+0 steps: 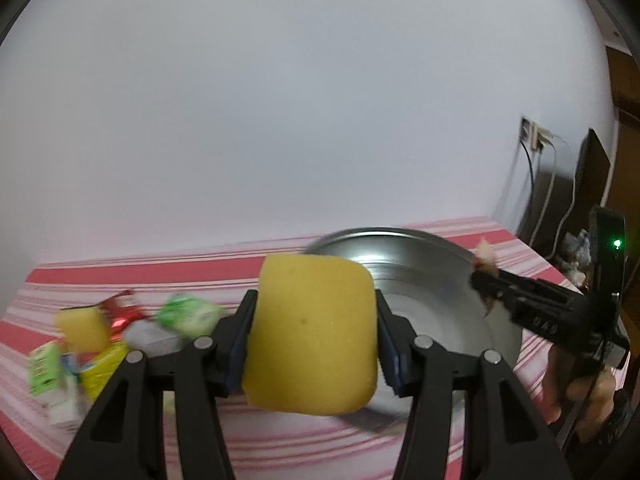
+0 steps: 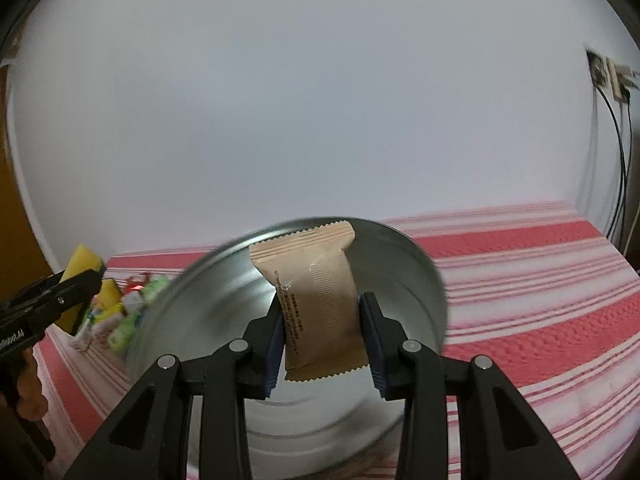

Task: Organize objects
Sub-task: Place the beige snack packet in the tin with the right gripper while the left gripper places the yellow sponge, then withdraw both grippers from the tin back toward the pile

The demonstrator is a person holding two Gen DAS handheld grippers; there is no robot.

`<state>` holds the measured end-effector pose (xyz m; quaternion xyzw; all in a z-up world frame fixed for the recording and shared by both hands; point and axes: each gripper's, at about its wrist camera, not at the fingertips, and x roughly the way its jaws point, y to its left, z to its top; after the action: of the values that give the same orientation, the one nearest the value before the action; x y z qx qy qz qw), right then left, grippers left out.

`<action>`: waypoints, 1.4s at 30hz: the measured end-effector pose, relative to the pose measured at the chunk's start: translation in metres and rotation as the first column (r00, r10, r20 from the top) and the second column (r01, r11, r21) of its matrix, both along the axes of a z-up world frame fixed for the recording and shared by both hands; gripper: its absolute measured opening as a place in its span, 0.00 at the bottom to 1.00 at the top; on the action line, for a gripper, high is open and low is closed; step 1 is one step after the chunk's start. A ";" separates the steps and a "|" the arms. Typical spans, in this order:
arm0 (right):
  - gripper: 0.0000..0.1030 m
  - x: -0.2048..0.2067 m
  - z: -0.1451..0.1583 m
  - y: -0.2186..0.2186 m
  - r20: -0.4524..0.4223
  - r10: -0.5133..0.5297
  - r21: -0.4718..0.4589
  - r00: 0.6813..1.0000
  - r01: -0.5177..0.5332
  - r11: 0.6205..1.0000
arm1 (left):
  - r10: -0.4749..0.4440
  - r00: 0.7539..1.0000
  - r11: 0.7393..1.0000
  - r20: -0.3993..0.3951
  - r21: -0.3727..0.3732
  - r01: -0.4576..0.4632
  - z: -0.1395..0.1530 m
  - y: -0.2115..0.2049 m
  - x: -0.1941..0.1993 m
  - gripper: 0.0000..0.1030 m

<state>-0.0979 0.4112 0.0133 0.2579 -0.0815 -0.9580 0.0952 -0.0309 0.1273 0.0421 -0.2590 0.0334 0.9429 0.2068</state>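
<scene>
Left gripper (image 1: 316,336) clenches a yellow sponge (image 1: 312,336) beside the metal bowl (image 1: 440,304) | right gripper (image 2: 322,340) clamps a brown packet (image 2: 316,304) above that bowl, print readable only in its own view | blurred pile of small packs (image 1: 100,344) | red-striped cloth (image 2: 540,280), white wall (image 1: 300,100)

Sponge (image 1: 312,336) looked porous, matt foam; basin (image 2: 304,280) was brushed, dull-shiny metal; packet (image 2: 320,304) matt tan paper-like wrap; tablecloth (image 2: 520,280) was textured woven cloth.
</scene>
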 end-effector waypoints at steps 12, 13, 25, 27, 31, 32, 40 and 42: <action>0.38 -0.017 -0.010 -0.016 0.055 -0.005 0.131 0.998 -0.002 0.991 | -0.002 0.993 0.997 0.121 -0.080 0.012 -0.042 0.079 -0.032 0.52; 0.38 -0.017 -0.010 -0.017 0.055 -0.006 0.133 0.998 -0.002 0.991 | -0.003 0.993 0.996 0.122 -0.084 0.014 -0.043 0.079 -0.031 0.52; 0.63 -0.017 -0.012 -0.001 0.007 -0.026 0.135 1.000 0.025 0.991 | 0.053 0.992 0.996 0.113 -0.072 -0.045 -0.041 0.069 -0.027 0.76; 0.67 -0.012 -0.010 0.009 -0.016 -0.030 0.095 0.999 0.032 0.995 | 0.070 0.992 0.996 0.101 -0.062 -0.064 -0.037 0.063 -0.026 0.89; 0.70 -0.012 -0.006 0.024 -0.042 -0.069 -0.010 0.997 0.068 0.998 | 0.077 0.993 0.997 0.094 -0.009 -0.077 -0.029 0.050 -0.023 0.98; 0.70 -0.014 -0.005 0.027 -0.044 -0.079 -0.026 0.996 0.078 0.997 | 0.089 0.993 0.996 0.075 -0.021 -0.088 -0.027 0.050 -0.020 0.98; 0.70 0.018 0.004 0.032 -0.079 -0.104 -0.120 0.991 0.094 0.988 | 0.171 0.978 0.974 -0.118 -0.133 -0.186 -0.015 0.056 -0.002 0.99; 0.70 0.021 0.005 0.028 -0.108 -0.117 -0.119 0.987 0.104 0.987 | 0.194 0.971 0.969 -0.139 -0.127 -0.212 -0.014 0.049 0.001 1.00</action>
<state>-0.0769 0.4391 0.0184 0.1917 -0.1440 -0.9689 0.0606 -0.0302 0.1763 0.0281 -0.2152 0.0861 0.9688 0.0878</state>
